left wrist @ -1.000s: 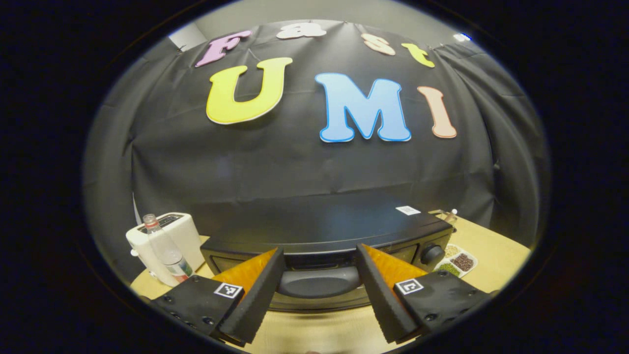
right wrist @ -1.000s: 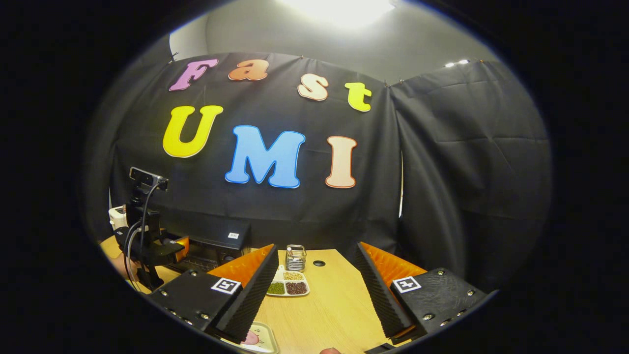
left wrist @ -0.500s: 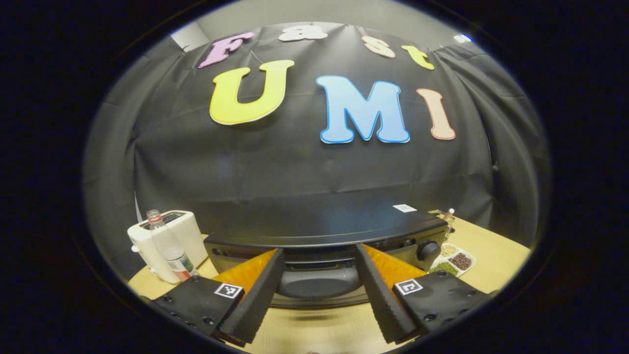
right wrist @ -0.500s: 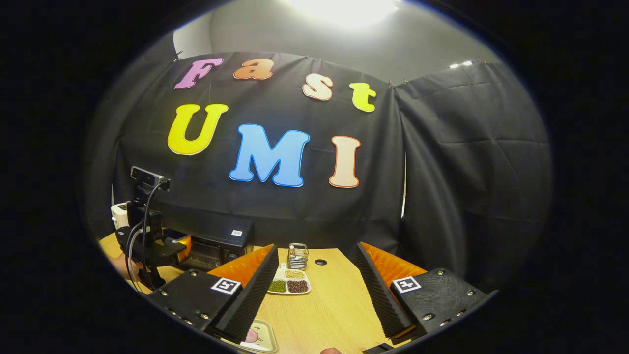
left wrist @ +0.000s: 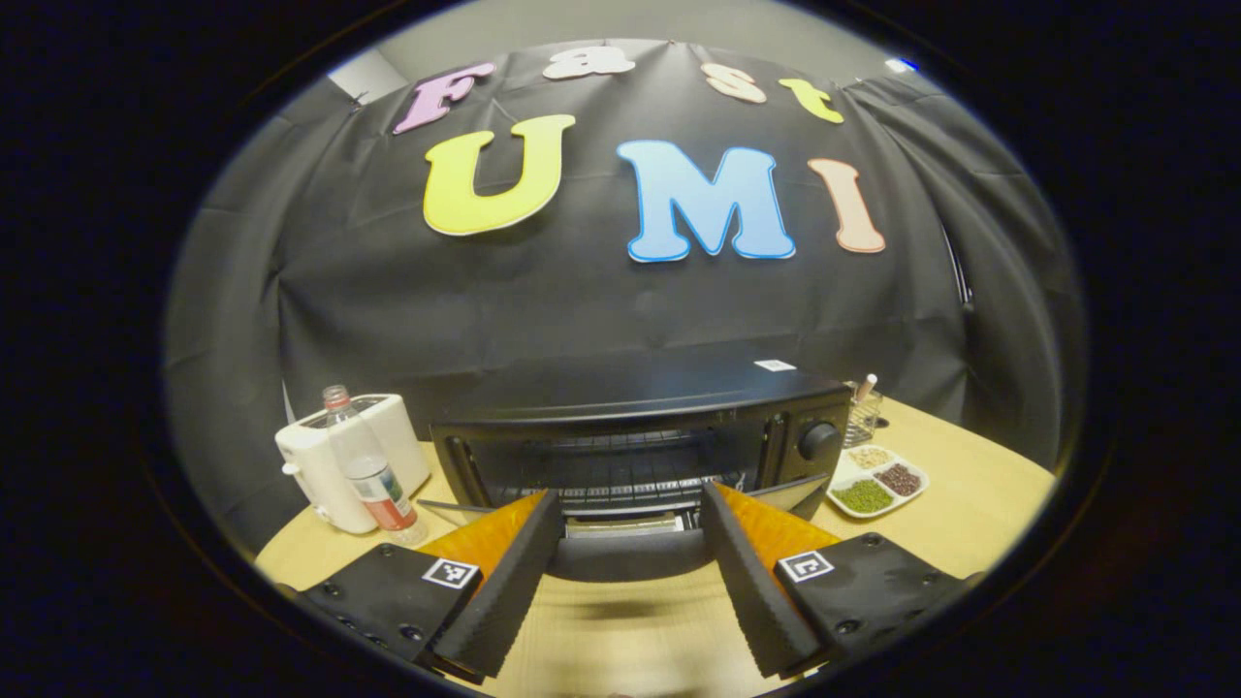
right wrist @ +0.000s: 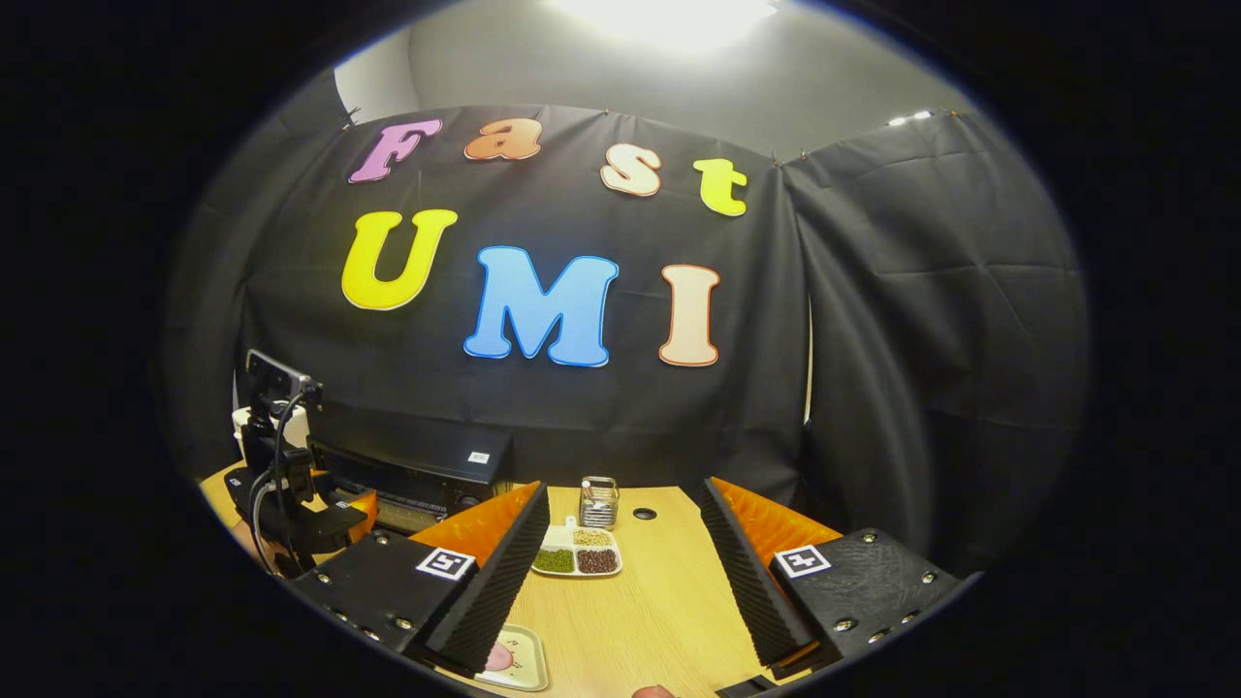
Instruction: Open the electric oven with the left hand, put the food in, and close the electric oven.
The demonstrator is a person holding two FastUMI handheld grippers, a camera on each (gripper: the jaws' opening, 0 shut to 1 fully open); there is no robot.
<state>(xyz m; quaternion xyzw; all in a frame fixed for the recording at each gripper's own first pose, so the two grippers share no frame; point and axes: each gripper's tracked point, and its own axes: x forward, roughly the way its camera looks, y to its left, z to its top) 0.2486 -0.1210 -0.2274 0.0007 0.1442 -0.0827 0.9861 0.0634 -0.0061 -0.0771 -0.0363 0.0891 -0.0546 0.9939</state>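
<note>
Presently: electric oven (left wrist: pixel 640 436) sitting on the table (left wrist: pixel 970 514), long axis running left to right, mouth facing the left gripper (left wrist: pixel 630 567), door (left wrist: pixel 625 555) hanging partly lowered. Left jaws are standing spread astride the handle, not pinching it. Right gripper (right wrist: pixel 620 572) is hovering spread, empty. Food tray (right wrist: pixel 514 661) is lying below. Risk: handle slipping free, door snapping shut.

The wooden table (left wrist: pixel 970 523) carries the oven (left wrist: pixel 640 407) at the far middle, a toaster (left wrist: pixel 320 465) and bottle (left wrist: pixel 368 475) to its left, a bean dish (left wrist: pixel 877 482) and jar (right wrist: pixel 598 501) right, and a small tray (right wrist: pixel 514 664) near.
</note>
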